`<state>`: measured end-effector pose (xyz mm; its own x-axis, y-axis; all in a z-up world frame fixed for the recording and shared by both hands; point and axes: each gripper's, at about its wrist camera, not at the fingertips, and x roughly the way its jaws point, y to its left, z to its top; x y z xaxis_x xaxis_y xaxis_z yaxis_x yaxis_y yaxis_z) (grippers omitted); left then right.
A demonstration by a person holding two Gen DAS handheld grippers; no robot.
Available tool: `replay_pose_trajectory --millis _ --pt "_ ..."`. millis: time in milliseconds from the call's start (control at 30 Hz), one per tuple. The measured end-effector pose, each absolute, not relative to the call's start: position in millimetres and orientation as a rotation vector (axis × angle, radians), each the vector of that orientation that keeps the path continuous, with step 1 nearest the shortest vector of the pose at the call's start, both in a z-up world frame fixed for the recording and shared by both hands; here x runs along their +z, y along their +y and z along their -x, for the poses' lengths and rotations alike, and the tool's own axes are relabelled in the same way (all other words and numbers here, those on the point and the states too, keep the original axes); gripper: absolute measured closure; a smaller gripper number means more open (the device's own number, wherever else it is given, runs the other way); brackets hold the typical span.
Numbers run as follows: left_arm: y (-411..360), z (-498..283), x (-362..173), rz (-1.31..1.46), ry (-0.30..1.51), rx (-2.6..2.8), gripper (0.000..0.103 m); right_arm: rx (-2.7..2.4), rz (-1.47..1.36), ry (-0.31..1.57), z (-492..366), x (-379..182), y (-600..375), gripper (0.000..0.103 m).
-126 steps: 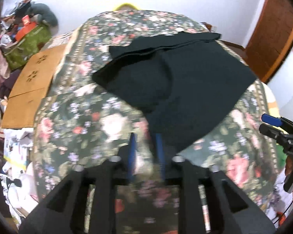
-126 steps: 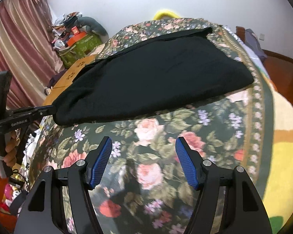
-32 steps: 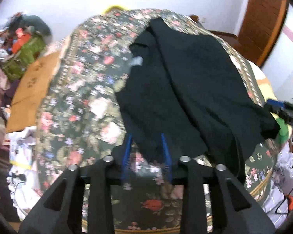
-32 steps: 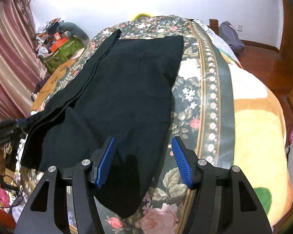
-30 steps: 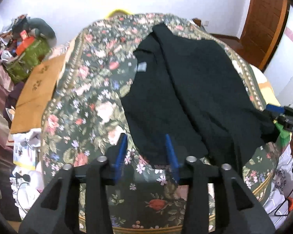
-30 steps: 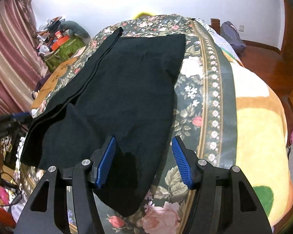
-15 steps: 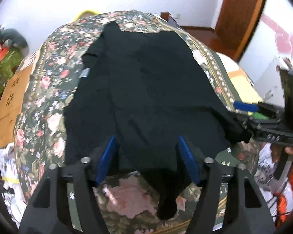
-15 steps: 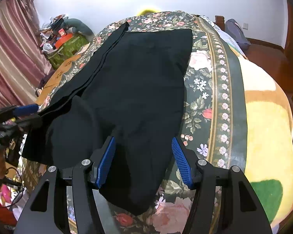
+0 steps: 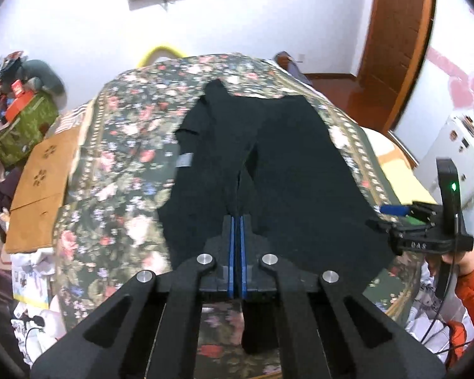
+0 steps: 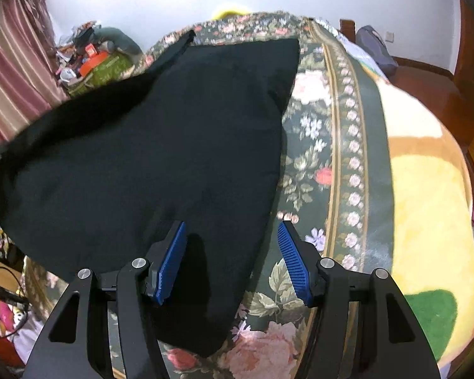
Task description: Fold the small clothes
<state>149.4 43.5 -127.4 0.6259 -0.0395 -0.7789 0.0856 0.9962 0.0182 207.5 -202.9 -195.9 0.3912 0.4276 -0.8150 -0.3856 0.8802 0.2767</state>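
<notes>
The bed (image 9: 117, 145), under a floral blanket (image 10: 325, 145), carries the black garment (image 9: 294, 170), spread lengthwise down its middle with the near hem hanging toward the bed's edge. The garment looks like thin, soft knit: light, limp and unable to hold any shape of its own, so I judge it will sag and drag wherever it is not supported, and the fuzzy blanket will likely grip it rather than let it slide. A small grey label (image 9: 185, 159) shows on its left side, by a folded-in flap. Corners and hems are the sensible places to pinch, since a mid-panel grab only bunches the cloth. The left gripper (image 9: 237, 221) has its jaws together, clamped on a ridge of the garment near the hem, with cloth pulled up taut toward it. The right gripper (image 10: 232, 259) has its jaws apart over the garment's near right corner, pads off the cloth.
</notes>
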Motion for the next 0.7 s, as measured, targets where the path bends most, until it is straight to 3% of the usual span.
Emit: replay_pose_trajectory --millis 300,433,533,600,700 --pt "121 -149 -192 0.063 1.059 0.102 0.102 0.523 -0.019 1.070 -201 -199 -199 0.047" --pt "131 -143 -192 0.061 1.056 0.137 0.100 0.522 -0.013 1.075 -202 -197 -199 0.047" --pt "128 -144 -173 0.094 1.014 0.093 0.080 0.513 -0.019 1.073 -204 -193 -199 0.047" --pt "122 -146 -161 0.108 0.972 0.066 0.045 0.515 -0.024 1.061 -206 -189 -199 0.045" --pt "104 -154 -153 0.117 0.953 -0.022 0.036 0.524 -0.029 1.035 -206 -184 -199 0.041"
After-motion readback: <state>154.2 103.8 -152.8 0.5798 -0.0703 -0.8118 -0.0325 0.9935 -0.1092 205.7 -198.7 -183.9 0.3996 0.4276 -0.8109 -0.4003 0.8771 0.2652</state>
